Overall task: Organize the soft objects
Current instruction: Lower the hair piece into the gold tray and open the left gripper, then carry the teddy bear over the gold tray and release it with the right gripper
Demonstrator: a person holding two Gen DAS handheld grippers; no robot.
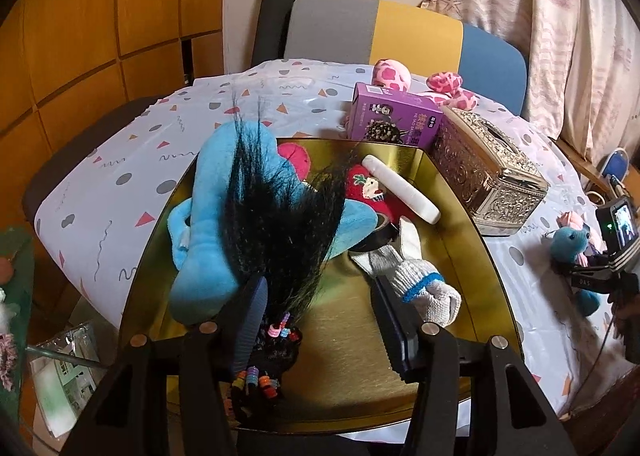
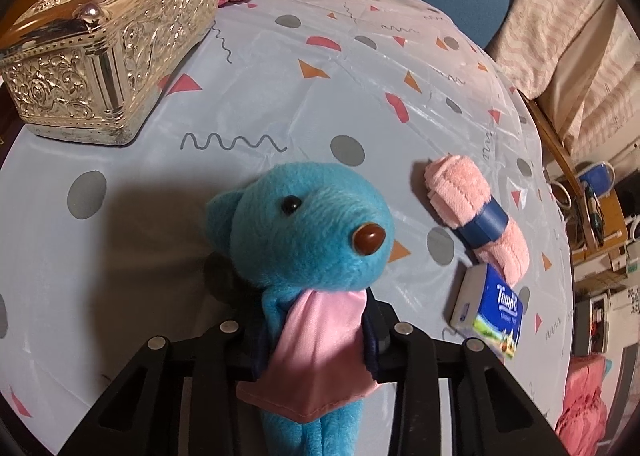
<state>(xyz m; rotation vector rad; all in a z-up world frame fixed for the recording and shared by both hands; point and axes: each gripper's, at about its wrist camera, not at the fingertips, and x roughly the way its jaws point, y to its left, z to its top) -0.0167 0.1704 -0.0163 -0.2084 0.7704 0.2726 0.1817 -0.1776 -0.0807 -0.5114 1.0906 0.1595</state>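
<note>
Left wrist view: the left hand-held gripper (image 1: 320,296) hangs over a gold tray (image 1: 452,200) with its jaws spread apart; a black hair tuft (image 1: 280,224) with coloured bead bands lies against the left finger (image 1: 250,316), not clamped. The tray has a brushed metallic floor and low upright walls. Inside it lie a large blue plush toy (image 1: 208,216), a red embroidered sock (image 1: 372,192), a white cylinder (image 1: 402,188), a roll of black tape (image 1: 380,234) and a knitted white work glove (image 1: 424,284) with a blue cuff band, which drapes against the right finger. The near half of the tray floor is bare. Beyond the tray stand a purple carton (image 1: 396,116) and an embossed gold tissue box (image 1: 488,176), just beside the tray's far right corner; a pink spotted plush (image 1: 392,74) lies behind them.

Right wrist view: the right hand-held gripper (image 2: 316,340) is clamped on a small blue plush bear (image 2: 312,232) at its body, where a pink satin scarf (image 2: 316,356) hangs. The bear is held above the worktop (image 2: 280,96), covered in a glossy patterned cloth. Only this view shows a rolled pink towel (image 2: 476,216) with a blue band and a Tempo tissue pack (image 2: 492,308), touching end to end near the right edge. Open cloth lies between the bear and the tissue box (image 2: 108,44).
</note>
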